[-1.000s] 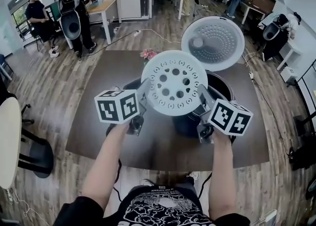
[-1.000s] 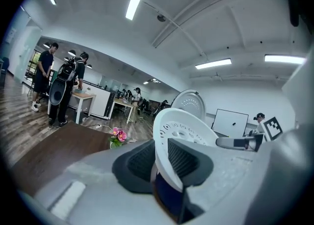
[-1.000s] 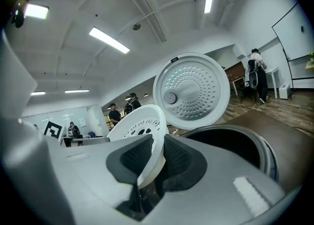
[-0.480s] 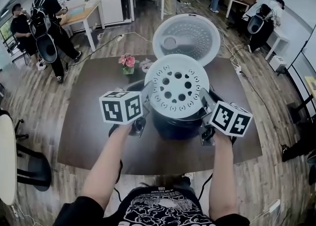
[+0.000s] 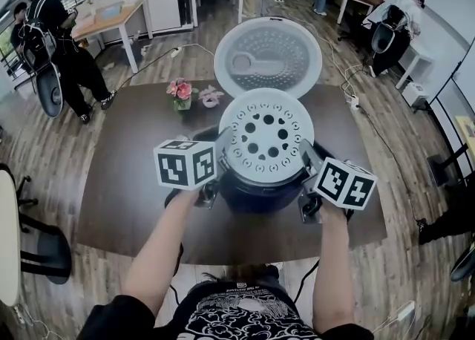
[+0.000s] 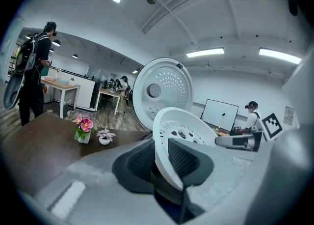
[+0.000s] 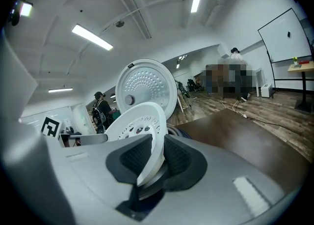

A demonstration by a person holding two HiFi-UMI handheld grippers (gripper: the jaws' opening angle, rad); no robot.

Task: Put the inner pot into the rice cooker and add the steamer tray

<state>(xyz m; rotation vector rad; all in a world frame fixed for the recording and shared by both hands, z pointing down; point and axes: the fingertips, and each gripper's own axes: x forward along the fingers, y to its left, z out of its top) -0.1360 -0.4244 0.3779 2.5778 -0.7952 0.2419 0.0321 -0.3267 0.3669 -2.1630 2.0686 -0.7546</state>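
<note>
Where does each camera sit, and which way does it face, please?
Head view: on the person's head, looking steeply down on the steamer tray above the rice cooker; both forearms, left gripper and right gripper show.
Left gripper view: rides the left gripper, looking along its jaws, closed on the tray's rim, toward the lid.
Right gripper view: the same from the tray's opposite side.
Shared: all three show tray and lid.

We see a dark brown table that carries the dark rice cooker with its lid open, and behind it a small vase of pink flowers, just beside a small white flowerpot.
</note>
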